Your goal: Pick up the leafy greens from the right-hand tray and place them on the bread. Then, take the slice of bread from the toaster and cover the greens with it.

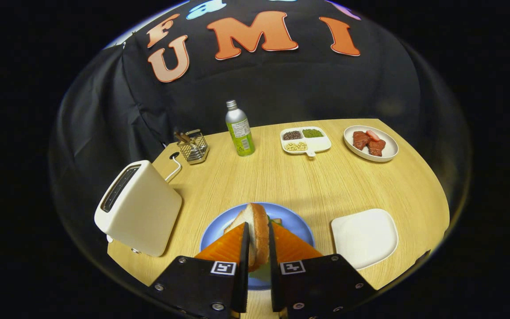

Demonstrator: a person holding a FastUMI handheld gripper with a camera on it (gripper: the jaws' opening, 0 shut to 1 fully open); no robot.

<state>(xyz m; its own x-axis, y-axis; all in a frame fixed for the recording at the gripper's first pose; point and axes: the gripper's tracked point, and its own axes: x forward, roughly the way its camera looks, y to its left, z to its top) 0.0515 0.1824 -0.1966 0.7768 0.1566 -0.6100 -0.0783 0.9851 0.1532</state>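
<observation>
Tongs (258, 241) nearly closed, pinching the bread slice (257, 226) on edge between the fingers, poised over the blue plate (290, 221) just ahead where greens (275, 220) peek out, ready for capping.

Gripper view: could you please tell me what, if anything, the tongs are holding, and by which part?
The tongs are shut on a slice of bread, held on edge by its two flat faces, above the blue plate.

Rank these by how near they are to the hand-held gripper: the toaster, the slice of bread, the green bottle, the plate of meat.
1. Slice of bread, clamped between the hand-held gripper fingers.
2. Toaster, just left.
3. Green bottle, far ahead, slightly left.
4. Plate of meat, far right corner.
</observation>
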